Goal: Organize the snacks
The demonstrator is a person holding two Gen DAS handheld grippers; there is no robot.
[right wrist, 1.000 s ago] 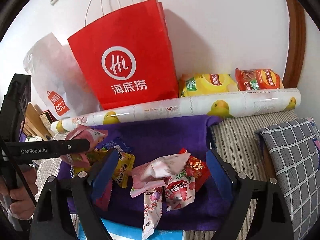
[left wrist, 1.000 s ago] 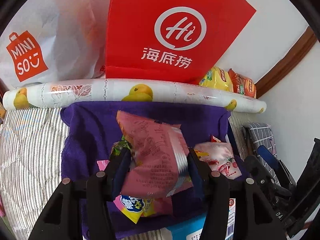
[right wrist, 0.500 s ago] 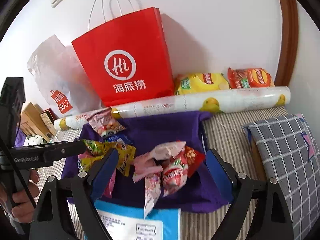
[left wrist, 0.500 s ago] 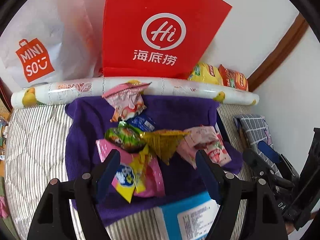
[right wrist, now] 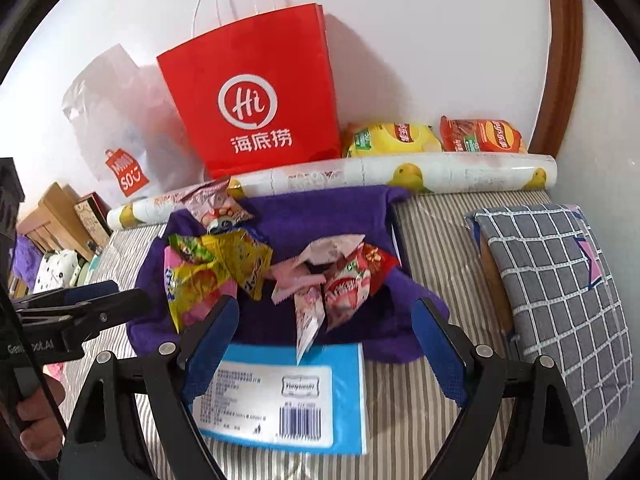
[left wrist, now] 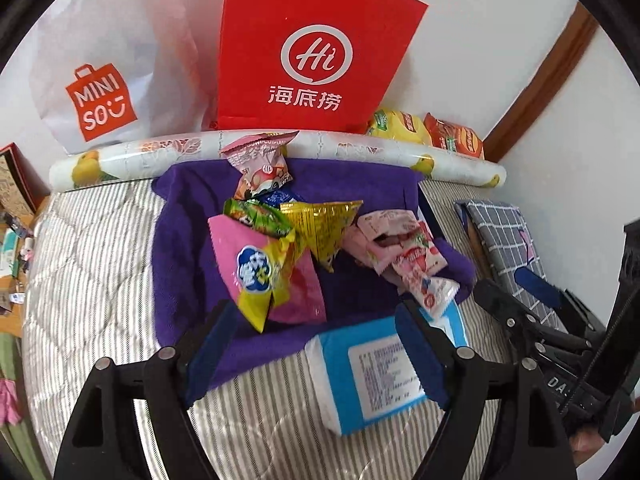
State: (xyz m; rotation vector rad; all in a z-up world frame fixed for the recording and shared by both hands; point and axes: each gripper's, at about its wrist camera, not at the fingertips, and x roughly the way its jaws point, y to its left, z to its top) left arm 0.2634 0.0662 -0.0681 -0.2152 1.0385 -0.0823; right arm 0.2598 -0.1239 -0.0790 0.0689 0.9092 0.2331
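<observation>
"Hi 海底捞" marks the red paper bag (left wrist: 316, 52); "MINISO" the white plastic bag (left wrist: 108, 60).

Both cams sit on the grippers and look forward and steeply down along their own fingers at the bed. The left wrist view hangs close over the purple cloth (left wrist: 192, 248), with the striped mattress (left wrist: 92, 256) filling its left side and the other gripper's black frame poking in at the right edge. The right wrist view sits further right, taking in the checked pillow (right wrist: 556, 280). Both share the cloth, the snack pile (left wrist: 280, 240), the blue pack (right wrist: 288, 392), the red paper bag (right wrist: 256, 108) and the wall behind.
</observation>
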